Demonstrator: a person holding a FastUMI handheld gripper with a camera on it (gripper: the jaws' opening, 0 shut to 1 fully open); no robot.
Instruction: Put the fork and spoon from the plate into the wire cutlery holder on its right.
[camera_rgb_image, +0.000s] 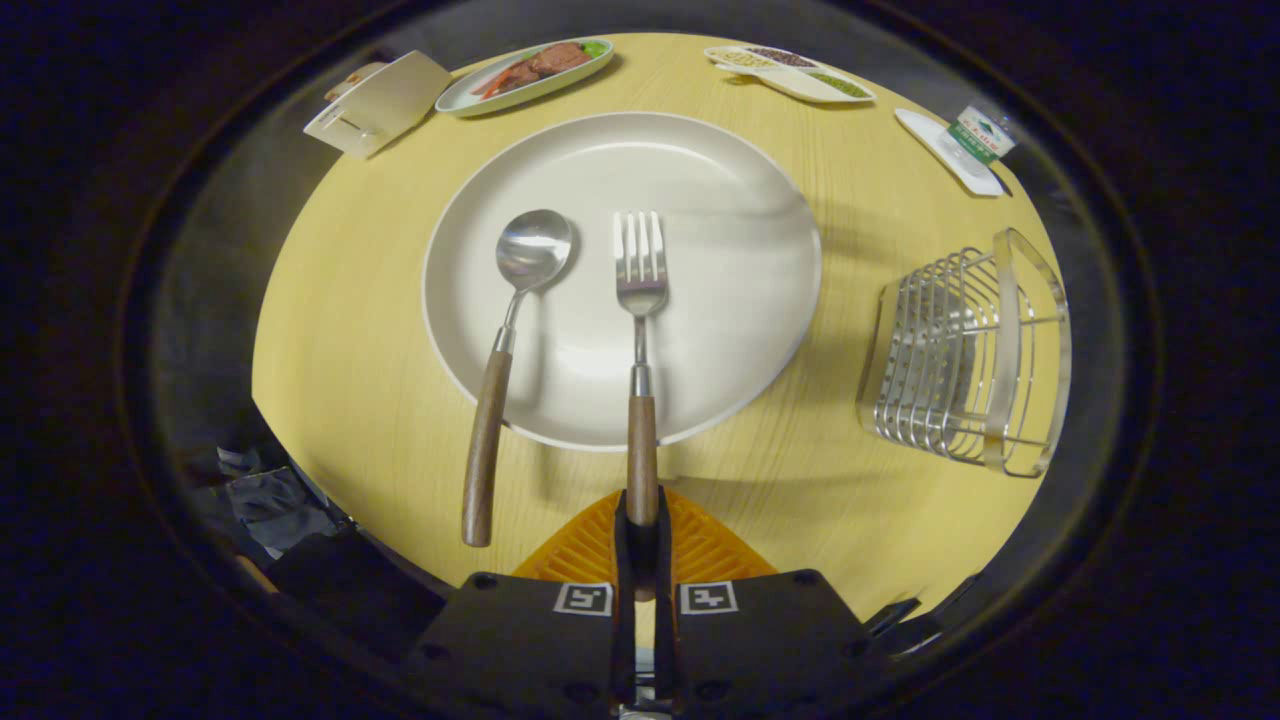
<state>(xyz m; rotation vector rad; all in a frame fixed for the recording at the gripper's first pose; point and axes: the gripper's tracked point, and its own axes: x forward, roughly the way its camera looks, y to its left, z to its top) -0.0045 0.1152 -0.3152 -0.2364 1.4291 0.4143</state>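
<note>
A large white plate (720, 200) lies on the round wooden table (350, 330). A fork (640, 330) with a wooden handle rests with its tines on the plate and its handle reaching back over the rim. My gripper (641, 520) is shut on the end of that handle, both fingers pressing on it. A spoon (505, 350) with a wooden handle lies to the left of the fork, bowl on the plate, handle out over the table. The wire cutlery holder (965, 355) stands to the right of the plate.
Beyond the plate are an oval dish of food (525, 75), a divided dish of grains (790, 72), a cream card stand (378, 103) and a small packet on a white tray (965, 145). The table's near edge runs just left of my fingers, with dark clutter below it.
</note>
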